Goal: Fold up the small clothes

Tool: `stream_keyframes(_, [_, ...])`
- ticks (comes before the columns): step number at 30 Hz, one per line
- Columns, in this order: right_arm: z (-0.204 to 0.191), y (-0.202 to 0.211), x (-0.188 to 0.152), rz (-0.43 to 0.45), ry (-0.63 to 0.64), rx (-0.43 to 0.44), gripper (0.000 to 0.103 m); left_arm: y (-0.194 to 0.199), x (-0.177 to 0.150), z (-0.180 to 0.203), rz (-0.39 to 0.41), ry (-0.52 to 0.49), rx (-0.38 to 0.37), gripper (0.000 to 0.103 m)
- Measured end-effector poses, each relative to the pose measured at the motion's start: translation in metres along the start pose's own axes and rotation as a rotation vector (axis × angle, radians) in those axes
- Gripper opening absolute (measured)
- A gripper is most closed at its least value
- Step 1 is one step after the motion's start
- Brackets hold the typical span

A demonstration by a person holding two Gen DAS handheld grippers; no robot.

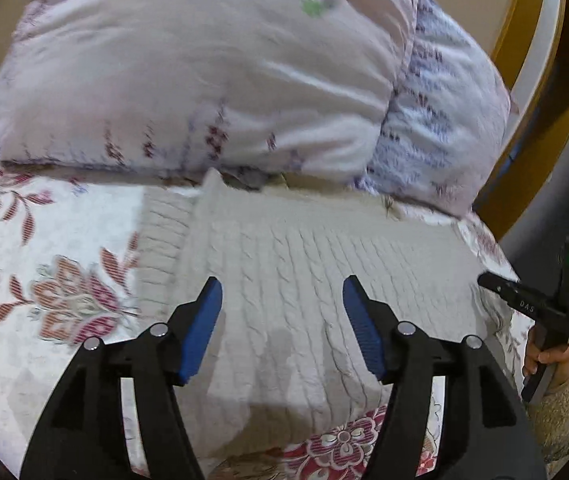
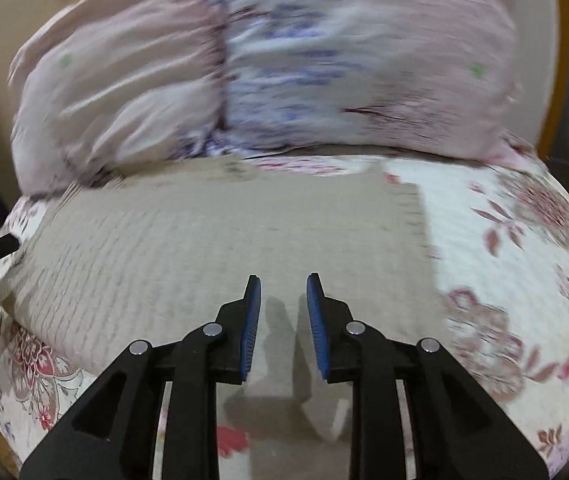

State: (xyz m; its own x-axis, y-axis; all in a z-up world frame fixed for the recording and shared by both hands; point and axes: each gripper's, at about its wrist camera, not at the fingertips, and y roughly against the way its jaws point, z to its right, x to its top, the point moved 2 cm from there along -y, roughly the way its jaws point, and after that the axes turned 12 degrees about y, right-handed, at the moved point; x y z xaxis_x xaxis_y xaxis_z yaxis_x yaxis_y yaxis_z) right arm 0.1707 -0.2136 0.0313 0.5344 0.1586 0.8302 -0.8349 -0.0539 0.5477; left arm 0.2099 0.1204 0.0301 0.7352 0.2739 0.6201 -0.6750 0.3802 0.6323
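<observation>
Both grippers (left (image 1: 282,286), right (image 2: 283,284)) parted above sweater (image 1: 304,264)

Lettering: "DAS", small pale capitals
Stands on: the black finger of the right hand-held gripper (image 1: 524,300), seen at the right edge of the left wrist view
Right wrist view: too blurred; nothing legible
Other text: none legible

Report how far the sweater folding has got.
Done: the cream knit sweater lies flat on the floral bedspread, one side apparently folded over. In hand: nothing; the left gripper and right gripper hover above it, jaws open and empty. Left: the remaining folds.
</observation>
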Motion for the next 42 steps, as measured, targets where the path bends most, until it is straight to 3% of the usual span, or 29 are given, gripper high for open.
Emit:
stream_keyframes(2, [-0.007,-0.008,0.0,-0.022,0.023,-0.004,0.043,-0.012,-0.004,-0.003,-0.037,0.009,0.015,0.063])
stream_keyframes(4, [-0.011,-0.018,-0.005,-0.052,0.052,-0.01,0.044,-0.022,-0.009,-0.009,-0.07,0.018,0.038,0.063])
stream_keyframes(9, [-0.015,-0.015,-0.002,-0.062,0.078,-0.031,0.046,-0.02,-0.009,-0.01,-0.063,0.018,0.005,0.07])
stream_keyframes(13, [-0.026,-0.014,0.012,-0.027,0.074,0.009,0.05,0.002,0.009,-0.033,0.018,0.183,-0.074,0.077])
stream_keyframes(16, [-0.045,-0.021,0.024,-0.019,0.099,0.052,0.052,0.014,0.021,-0.058,0.058,0.3,-0.076,0.08])
stream_keyframes(19, [-0.068,-0.028,0.035,-0.012,0.135,0.083,0.052,0.011,0.028,-0.085,0.032,0.441,-0.072,0.08])
stream_keyframes(25, [-0.096,-0.05,0.037,-0.054,0.18,0.069,0.053,-0.007,0.027,-0.1,-0.022,0.562,-0.129,0.08])
stream_keyframes(33, [-0.095,-0.049,0.035,-0.045,0.168,0.079,0.054,-0.015,0.025,-0.09,-0.024,0.561,-0.155,0.078])
stream_keyframes(42, [-0.095,-0.048,0.033,-0.038,0.16,0.087,0.055,-0.022,0.02,-0.088,-0.048,0.578,-0.175,0.057])
